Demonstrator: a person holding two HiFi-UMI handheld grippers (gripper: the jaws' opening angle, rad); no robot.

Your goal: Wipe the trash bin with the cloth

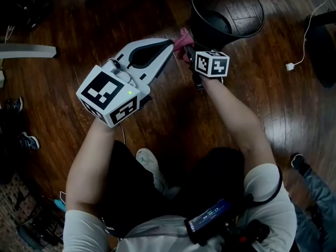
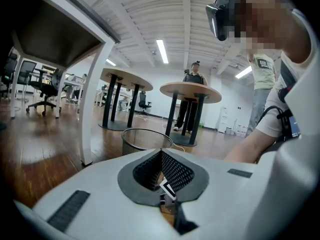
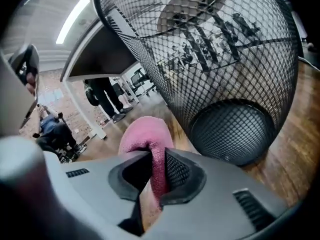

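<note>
The left claw is clenched on nothing: its own view shows the two tips pressed together with only air in the gap behind them, and it hangs just beside the cloth rather than on the bin. Next to it, the pink terry cloth is pinched by a fold in the right claw, which grasps it with a rounded lump bulging out ahead of the tips. Further right and just ahead stands the black wire-mesh trash bin, upright on the dark wooden floor, close to the cloth; whether the two touch cannot be told. The likeliest trouble, as I judge it, is the bin itself: it looks light and nothing steadies it, so a firm wipe could slide it over the smooth boards or tip it. The mesh could also snag the terry loops and drag the cloth out of a grip that holds only a fold. As for writing, nothing can be read: the claws' cubes carry only black-and-white square markers, and the lit screen on the device at the person's chest is too small to make out.
</note>
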